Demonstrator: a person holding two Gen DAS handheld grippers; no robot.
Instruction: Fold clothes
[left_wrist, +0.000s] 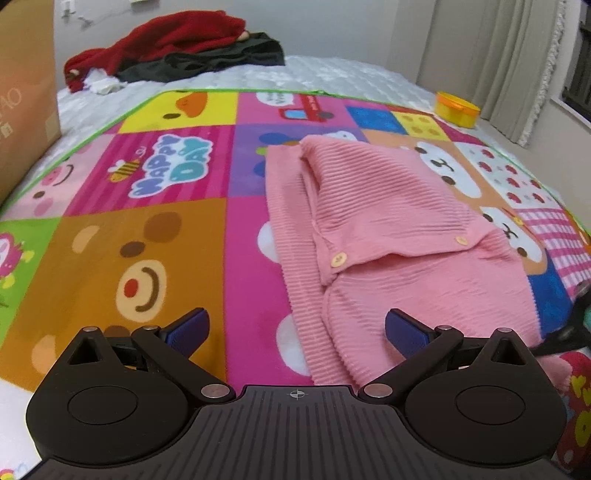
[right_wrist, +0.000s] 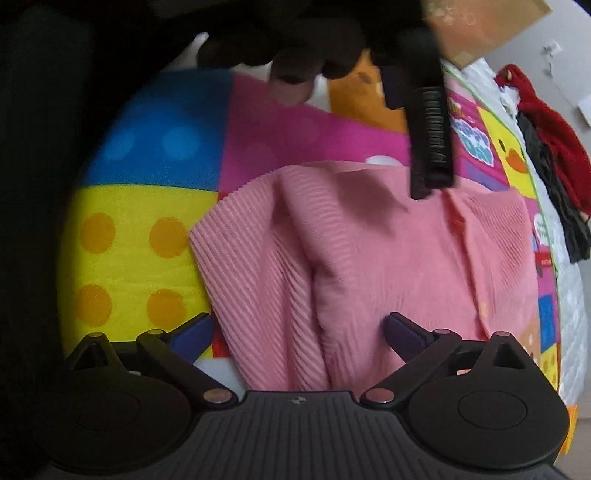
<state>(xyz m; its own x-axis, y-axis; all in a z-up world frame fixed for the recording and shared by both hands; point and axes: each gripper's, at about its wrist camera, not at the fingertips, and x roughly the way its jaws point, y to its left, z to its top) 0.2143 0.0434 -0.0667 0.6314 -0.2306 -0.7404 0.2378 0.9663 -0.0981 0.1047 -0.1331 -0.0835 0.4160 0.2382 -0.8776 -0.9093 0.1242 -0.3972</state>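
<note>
A pink ribbed knit garment (left_wrist: 388, 236) with two small buttons lies partly folded on a colourful cartoon play mat (left_wrist: 147, 206). My left gripper (left_wrist: 297, 330) is open above the garment's near left edge, its right finger over the pink cloth. In the right wrist view the same garment (right_wrist: 369, 266) fills the middle. My right gripper (right_wrist: 299, 332) is open right over it, holding nothing. The other gripper (right_wrist: 428, 140) shows there as a dark shape at the top, over the garment's far edge.
A red garment (left_wrist: 173, 37) and a dark garment (left_wrist: 214, 59) lie heaped at the far end of the white bed (left_wrist: 332, 74). A yellow round container (left_wrist: 456, 109) sits at the far right. A cardboard box (left_wrist: 22, 99) stands at the left. Curtains (left_wrist: 517, 55) hang at the right.
</note>
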